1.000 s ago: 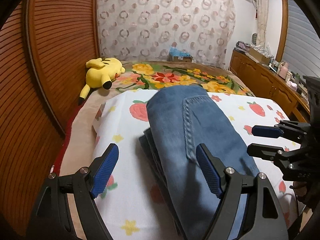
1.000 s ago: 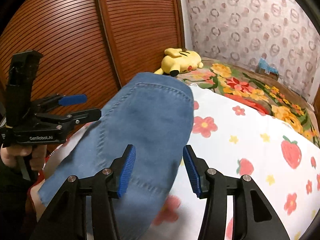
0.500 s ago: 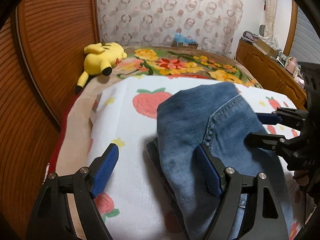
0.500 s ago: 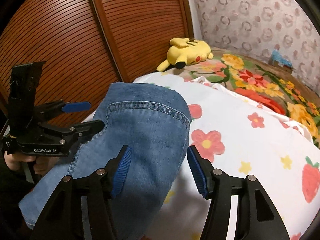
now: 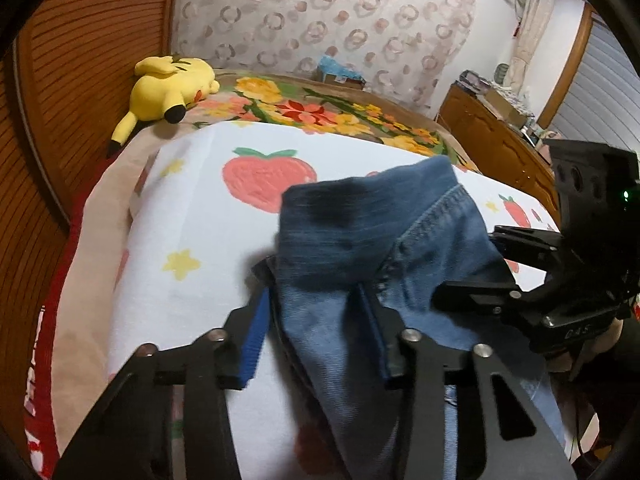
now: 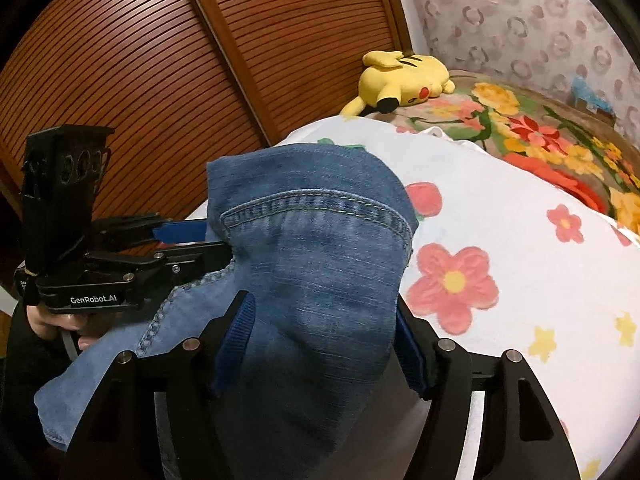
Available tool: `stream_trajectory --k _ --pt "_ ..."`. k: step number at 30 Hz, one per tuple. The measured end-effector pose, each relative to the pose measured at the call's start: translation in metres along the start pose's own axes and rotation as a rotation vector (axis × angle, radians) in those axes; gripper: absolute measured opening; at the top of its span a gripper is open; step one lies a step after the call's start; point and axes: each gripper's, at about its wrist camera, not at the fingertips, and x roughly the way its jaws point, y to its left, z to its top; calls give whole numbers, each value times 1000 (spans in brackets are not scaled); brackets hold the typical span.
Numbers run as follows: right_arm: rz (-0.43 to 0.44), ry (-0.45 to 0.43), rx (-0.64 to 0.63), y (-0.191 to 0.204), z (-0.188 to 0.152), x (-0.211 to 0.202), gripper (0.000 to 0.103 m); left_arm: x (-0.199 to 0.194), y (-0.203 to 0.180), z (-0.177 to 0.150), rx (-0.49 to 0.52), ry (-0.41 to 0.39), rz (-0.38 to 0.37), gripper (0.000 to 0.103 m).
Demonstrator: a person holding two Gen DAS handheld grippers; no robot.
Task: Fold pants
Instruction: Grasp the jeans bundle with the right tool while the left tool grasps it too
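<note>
Folded blue denim pants (image 5: 360, 240) lie on the near part of a white blanket with strawberries and flowers; they also fill the right wrist view (image 6: 316, 256). My left gripper (image 5: 316, 320) has narrowed around the thick folded left edge, which sits between its blue pads. My right gripper (image 6: 324, 324) has the denim bunched between its pads. Each gripper appears in the other's view, the right one (image 5: 500, 272) at the pants' right side, the left one (image 6: 176, 240) at their left side.
A yellow plush toy (image 5: 172, 88) lies at the bed's far left by the brown slatted wardrobe (image 6: 160, 60). A floral bedspread (image 5: 320, 112) covers the far bed. A wooden dresser (image 5: 492, 136) with clutter stands at the right. The white blanket (image 6: 500, 220) spreads to the right.
Both grippers dropped and moved in onto the pants. The left jaws, wide open before, have closed onto the folded edge. The right jaws now hold bunched denim. The fold's top has lifted and crumpled.
</note>
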Motion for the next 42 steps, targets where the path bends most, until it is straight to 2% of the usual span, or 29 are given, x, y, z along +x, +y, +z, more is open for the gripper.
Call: stream_trajectory --k 3,5,6,8,9,11,14,21,30,33,37,42 --pt "9 6 4 -4 3 3 67 -1 -3 -1 0 0 -6 37" --pt "21 5 4 -4 4 3 57 -4 -4 -2 3 -3 -6 33" --pt "26 4 1 -3 5 2 55 -6 -5 -3 7 -9 1 29" --pt "39 7 21 -3 8 2 41 -10 -6 -2 11 -20 11 18" --pt "50 12 28 -3 10 2 37 -14 -6 -2 12 -28 10 12" --pt "56 -5 4 2 13 -7 27 -21 -5 -1 10 -45 -3 9" --pt "83 -40 -12 13 18 -24 21 -42 -6 -5 2 -108 -5 8" --pt "124 -102 -119 58 39 -54 17 -99 10 -3 -58 -247 -17 7" --pt "195 -135 -246 116 74 -73 16 -164 40 16 -72 -387 45 7" --pt "209 -153 -286 128 87 -73 16 -175 49 30 -65 -409 74 7" --pt "214 -163 -233 103 99 -58 16 -165 58 63 -20 -385 110 7" --pt "151 -165 -170 60 115 -24 16 -104 67 110 23 -285 149 7"
